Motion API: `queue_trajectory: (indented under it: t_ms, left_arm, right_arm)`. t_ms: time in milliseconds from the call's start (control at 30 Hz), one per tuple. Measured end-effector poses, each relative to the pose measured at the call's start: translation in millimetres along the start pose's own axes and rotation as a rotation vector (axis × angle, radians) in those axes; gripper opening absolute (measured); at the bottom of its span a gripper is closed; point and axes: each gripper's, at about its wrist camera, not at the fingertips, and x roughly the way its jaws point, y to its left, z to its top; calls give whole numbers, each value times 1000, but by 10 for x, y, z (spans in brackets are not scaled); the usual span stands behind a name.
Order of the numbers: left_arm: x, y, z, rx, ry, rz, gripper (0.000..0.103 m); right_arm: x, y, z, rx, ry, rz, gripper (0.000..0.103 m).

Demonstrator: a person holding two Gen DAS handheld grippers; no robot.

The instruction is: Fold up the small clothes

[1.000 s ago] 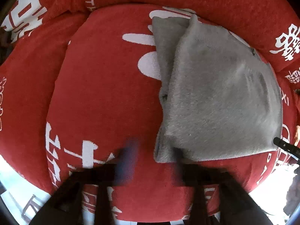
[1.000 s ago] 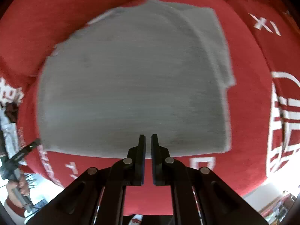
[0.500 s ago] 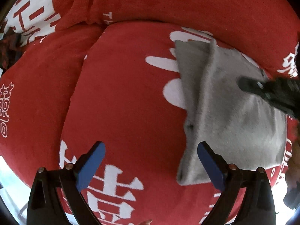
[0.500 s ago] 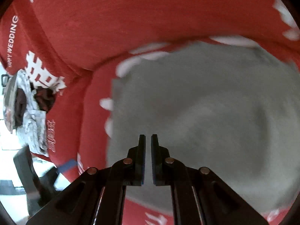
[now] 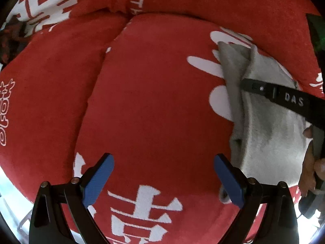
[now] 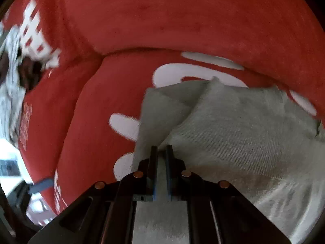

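A folded grey knit garment [image 5: 270, 134] lies on a red sofa seat cushion [image 5: 152, 101] with white characters. It also shows in the right wrist view [image 6: 243, 138]. My left gripper [image 5: 162, 180] is open and empty, low over the cushion, with its right blue pad next to the garment's near left corner. My right gripper [image 6: 161, 152] is shut, its tips over the garment's left folded edge. It shows in the left wrist view as a black finger [image 5: 274, 93] lying across the garment. Whether it pinches cloth I cannot tell.
The red backrest [image 6: 182, 20] rises behind the seat. A heap of patterned grey and dark clothes [image 6: 12, 71] lies at the far left of the sofa. The sofa's front edge and bright floor [image 5: 8, 193] are at the lower left.
My left gripper has opened wide and shifted left of the garment. My right gripper has swung left across the garment to its left folded edge, staying shut.
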Motion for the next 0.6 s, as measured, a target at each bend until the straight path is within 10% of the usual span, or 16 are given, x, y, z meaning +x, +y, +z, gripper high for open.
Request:
queue_trajectory:
  t_ms: [400,600]
  left_arm:
    - [-33,-217,21,68,11,-10,99]
    - [-79,-332,37,99,-5,-3,99]
  right_arm:
    - [-500,-642,-975,351,59,165,11]
    - [-595,-864,-1631,591,31,342,56]
